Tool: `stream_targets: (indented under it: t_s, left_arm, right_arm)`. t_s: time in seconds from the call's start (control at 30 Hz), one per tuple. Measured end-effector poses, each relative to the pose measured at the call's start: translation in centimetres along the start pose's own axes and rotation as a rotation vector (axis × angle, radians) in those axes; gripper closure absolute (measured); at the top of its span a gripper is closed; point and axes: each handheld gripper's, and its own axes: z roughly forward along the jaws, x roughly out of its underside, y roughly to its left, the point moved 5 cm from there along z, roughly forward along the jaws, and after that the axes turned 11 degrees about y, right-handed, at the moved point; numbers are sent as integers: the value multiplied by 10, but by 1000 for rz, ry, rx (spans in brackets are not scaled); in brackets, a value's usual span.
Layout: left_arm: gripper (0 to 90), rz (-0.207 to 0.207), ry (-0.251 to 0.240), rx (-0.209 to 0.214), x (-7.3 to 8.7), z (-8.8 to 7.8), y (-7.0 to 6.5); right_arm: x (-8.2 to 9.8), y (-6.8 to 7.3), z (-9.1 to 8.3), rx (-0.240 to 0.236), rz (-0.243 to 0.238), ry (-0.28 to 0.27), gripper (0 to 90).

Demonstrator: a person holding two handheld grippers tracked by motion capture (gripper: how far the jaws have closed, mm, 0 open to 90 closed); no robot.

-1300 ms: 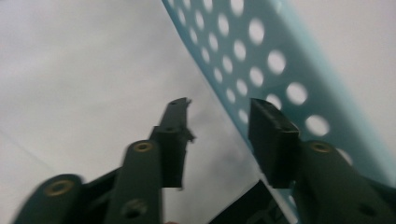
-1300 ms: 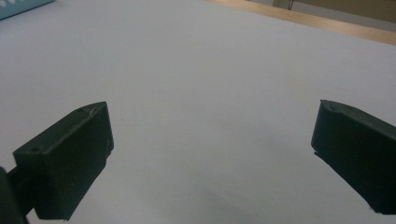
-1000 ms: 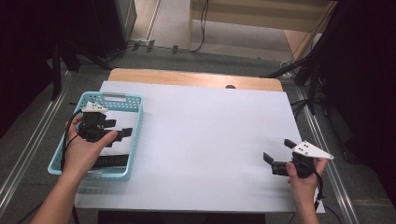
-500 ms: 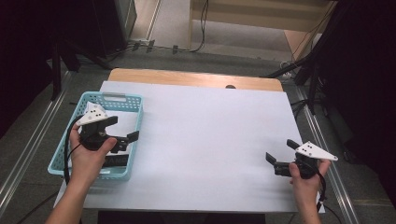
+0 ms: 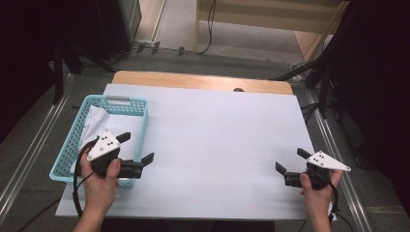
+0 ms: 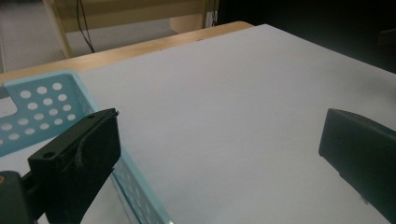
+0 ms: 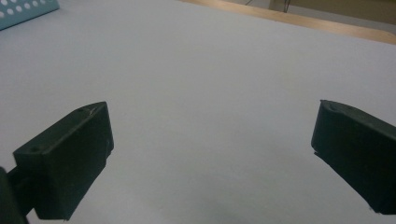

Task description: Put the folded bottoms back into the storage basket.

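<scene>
At the lower left of the high view, the left gripper (image 5: 137, 148) is being held over the near right corner of the blue basket (image 5: 69, 143), jaws just spread wide, nothing between them. At lower right, the right gripper (image 5: 291, 161) is being kept released above the white table (image 5: 217, 140).

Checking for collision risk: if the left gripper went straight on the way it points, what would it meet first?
Probably nothing: the left gripper, jaws open and empty, points past the basket rim across the bare white table cover; height above it is unclear.
</scene>
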Motion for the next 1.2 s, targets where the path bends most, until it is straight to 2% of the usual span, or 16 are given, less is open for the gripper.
stream_targets:
  t_s: [0.2,0.23,0.3,0.4,0.63,0.67,0.77,1.2]
  left_arm:
    - [0,0,-8,2,13,-1,-4]
    - [0,-7,-27,10,17,-4,-5]
    - [0,-5,-19,10,19,-6,-4]
    - [0,-3,-23,-16,26,-11,-2]
    - [0,-25,-28,-34,46,-16,7]
    - [0,-39,-33,-29,49,-15,10]
    - [0,-52,-48,-18,49,-17,12]
    - [0,-49,-37,-14,50,-15,11]
  right_arm:
    - [7,3,-4,-2,5,5,0]
    - [8,3,-5,-3,5,5,0]
    - [11,4,-7,-6,11,4,0]
    - [13,6,-8,-12,8,4,0]
    - [17,13,-11,-28,6,-3,0]
    - [18,14,-11,-34,11,-9,0]
    - [18,14,-10,-42,10,-15,0]
    - [19,15,-8,-44,1,-12,0]
